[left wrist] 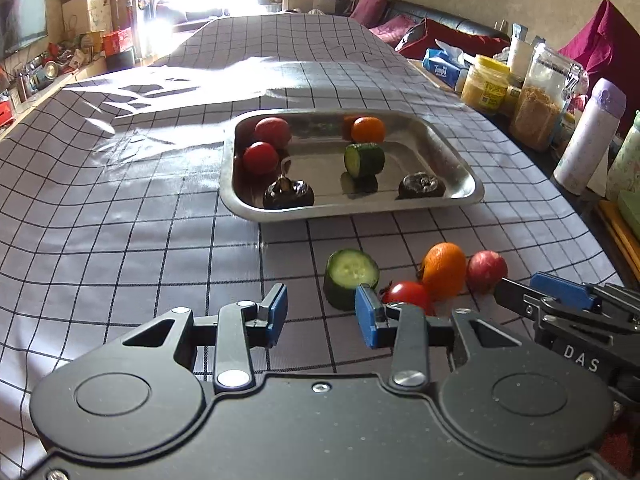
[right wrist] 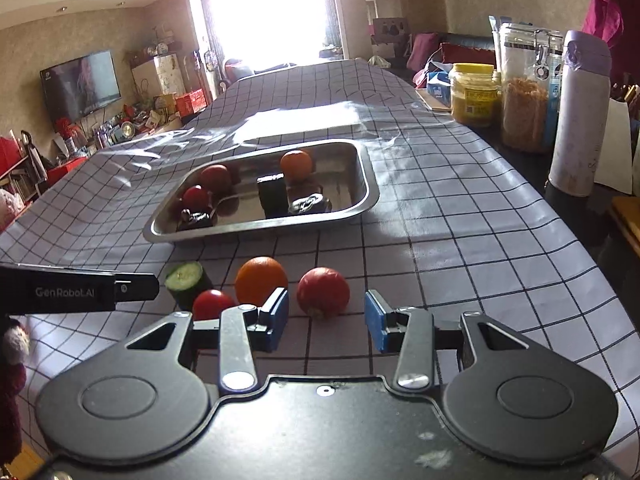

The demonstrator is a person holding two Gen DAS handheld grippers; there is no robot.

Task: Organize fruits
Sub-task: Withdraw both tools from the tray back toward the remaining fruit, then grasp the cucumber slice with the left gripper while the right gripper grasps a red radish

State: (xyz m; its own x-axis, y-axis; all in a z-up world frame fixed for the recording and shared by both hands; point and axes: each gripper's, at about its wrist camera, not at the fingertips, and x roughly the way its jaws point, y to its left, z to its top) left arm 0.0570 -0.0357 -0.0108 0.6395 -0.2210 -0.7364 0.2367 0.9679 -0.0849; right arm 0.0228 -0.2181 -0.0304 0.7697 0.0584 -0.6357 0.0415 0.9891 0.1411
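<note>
Tray (left wrist: 460, 160) holds 6 pcs; 4 left on worktop (left wrist: 120, 240) just before tray. Left tongs (left wrist: 322, 316) and right tongs (right wrist: 326, 320) both agape, empty.

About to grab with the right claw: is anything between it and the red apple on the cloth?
Nothing visible. The right claw is open, and the red apple sits just ahead, centred between its fingers. The orange lies left of that path, beside the left finger.

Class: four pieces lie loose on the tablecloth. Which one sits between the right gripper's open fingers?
The red apple, rightmost of the four. The orange, tomato and cucumber piece lie left of the right gripper.
</note>
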